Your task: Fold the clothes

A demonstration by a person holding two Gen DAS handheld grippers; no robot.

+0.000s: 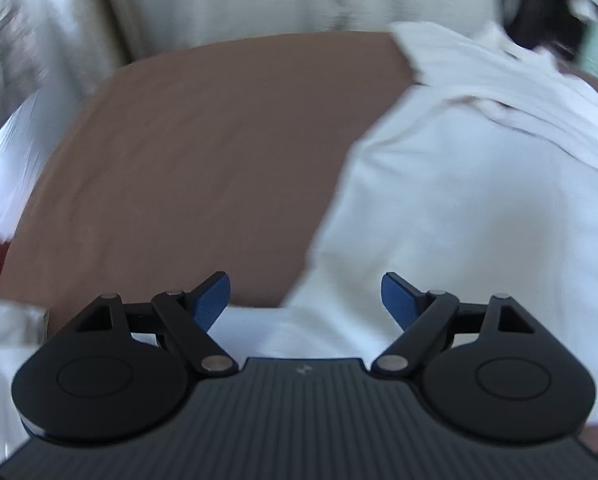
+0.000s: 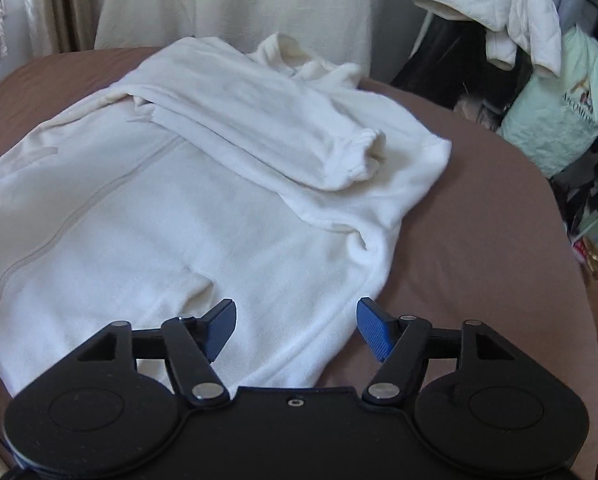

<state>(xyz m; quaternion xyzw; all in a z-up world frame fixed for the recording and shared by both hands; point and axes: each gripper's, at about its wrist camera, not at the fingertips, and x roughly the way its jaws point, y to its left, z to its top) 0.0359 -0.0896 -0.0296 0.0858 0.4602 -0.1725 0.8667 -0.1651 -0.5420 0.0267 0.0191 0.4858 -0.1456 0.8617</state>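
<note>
A cream fleece zip-front top (image 2: 187,216) lies spread on the brown cover (image 2: 479,208). One sleeve (image 2: 259,120) is folded across its chest, cuff to the right. My right gripper (image 2: 297,330) hovers open over the near hem, nothing between its blue pads. In the left wrist view the same top (image 1: 459,200) fills the right half, blurred. My left gripper (image 1: 305,300) is open above the top's near left corner, and its jaws are empty.
The brown cover (image 1: 199,160) shows bare left of the top. Pale curtains (image 2: 239,0) hang behind. At the right stands a heap of clothes (image 2: 499,8) and a mint bag (image 2: 559,112). Something silvery (image 1: 7,160) shows at the far left.
</note>
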